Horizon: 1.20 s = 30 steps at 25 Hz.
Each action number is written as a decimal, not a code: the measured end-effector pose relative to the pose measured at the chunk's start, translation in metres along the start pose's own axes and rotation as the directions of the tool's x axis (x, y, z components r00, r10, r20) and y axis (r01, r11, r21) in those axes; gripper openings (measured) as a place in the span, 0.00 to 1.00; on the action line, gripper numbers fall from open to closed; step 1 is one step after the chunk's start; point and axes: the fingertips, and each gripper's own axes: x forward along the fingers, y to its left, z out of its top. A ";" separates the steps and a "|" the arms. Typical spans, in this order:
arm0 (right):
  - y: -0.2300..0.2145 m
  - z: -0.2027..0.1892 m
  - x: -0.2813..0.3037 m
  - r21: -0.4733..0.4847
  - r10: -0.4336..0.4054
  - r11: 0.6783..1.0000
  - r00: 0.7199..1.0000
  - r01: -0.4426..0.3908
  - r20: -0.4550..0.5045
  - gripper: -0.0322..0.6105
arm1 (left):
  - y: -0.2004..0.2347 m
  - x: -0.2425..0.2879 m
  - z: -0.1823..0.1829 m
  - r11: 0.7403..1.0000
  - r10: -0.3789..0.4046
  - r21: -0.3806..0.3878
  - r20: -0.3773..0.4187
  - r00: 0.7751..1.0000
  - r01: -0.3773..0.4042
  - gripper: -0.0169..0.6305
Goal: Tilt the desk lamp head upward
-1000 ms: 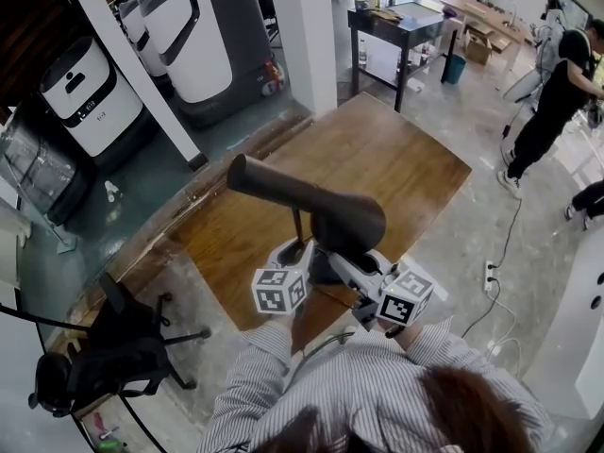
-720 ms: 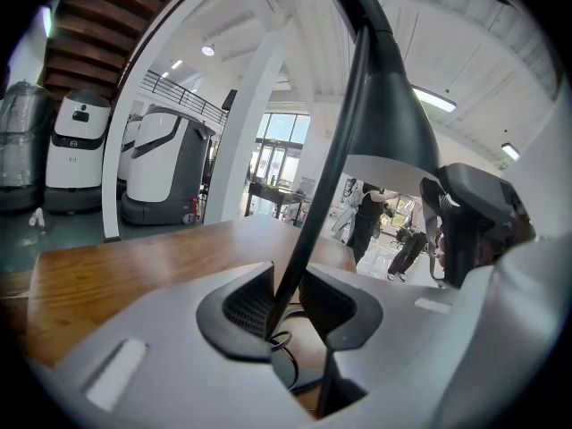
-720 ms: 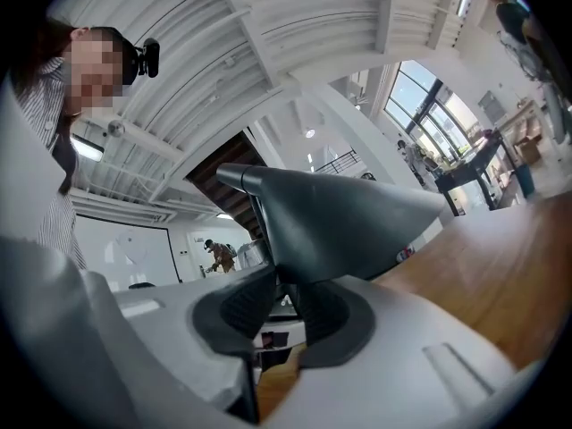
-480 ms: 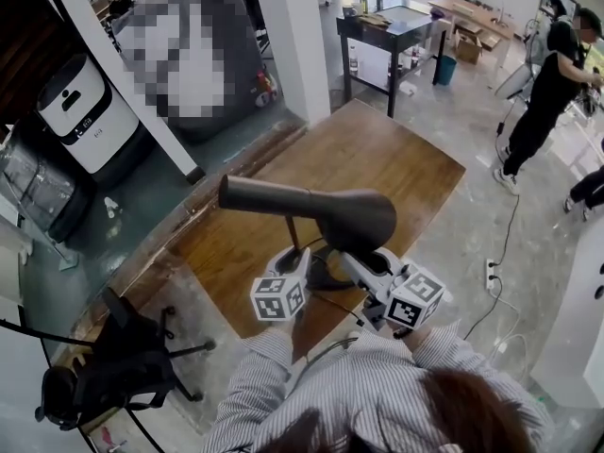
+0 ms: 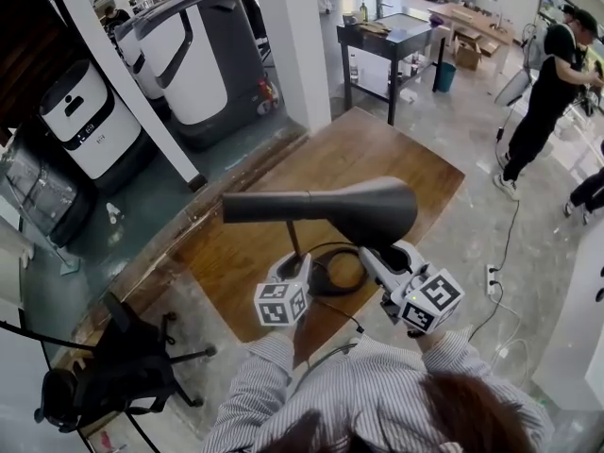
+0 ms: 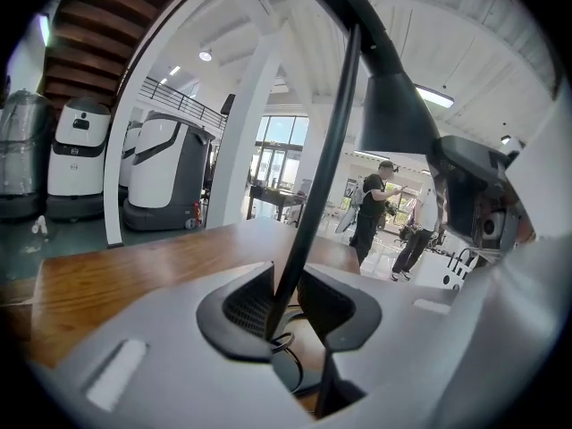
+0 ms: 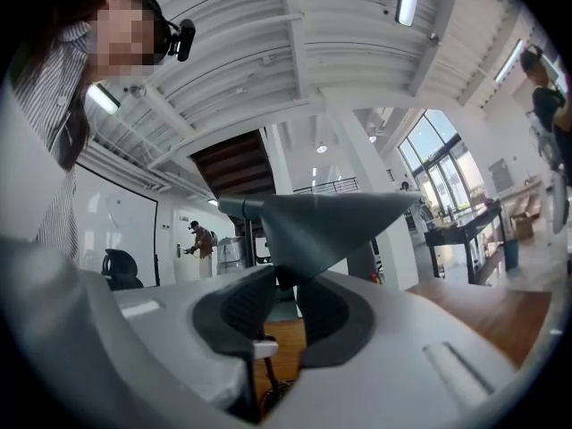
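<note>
Lamp (image 5: 283, 206) – where's it at?
– On wood table (image 5: 377, 149), nr person's edge. Head (image 5: 373, 210) sits crosswise over base (image 5: 326, 274), narrow end to the left.
– L gripper (image 6: 286, 298)?
– Jaws closing on thin stem (image 6: 323, 172); stem's betw. the pads.
– R gripper (image 7: 284, 298)?
– Clamped on head's wide end, from underneath.

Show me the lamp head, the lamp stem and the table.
lamp head (image 5: 373, 210): head view, on its wide cone end.
lamp stem (image 6: 323, 150): left gripper view, midway up the thin rod.
table (image 5: 377, 149): head view, on bare wood behind the lamp.
</note>
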 end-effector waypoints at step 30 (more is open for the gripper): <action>0.014 0.122 -0.015 -0.514 -0.021 0.857 1.000 0.025 0.014 0.17 | -0.004 0.000 0.001 0.999 0.027 0.038 0.029 0.999 -0.028 0.12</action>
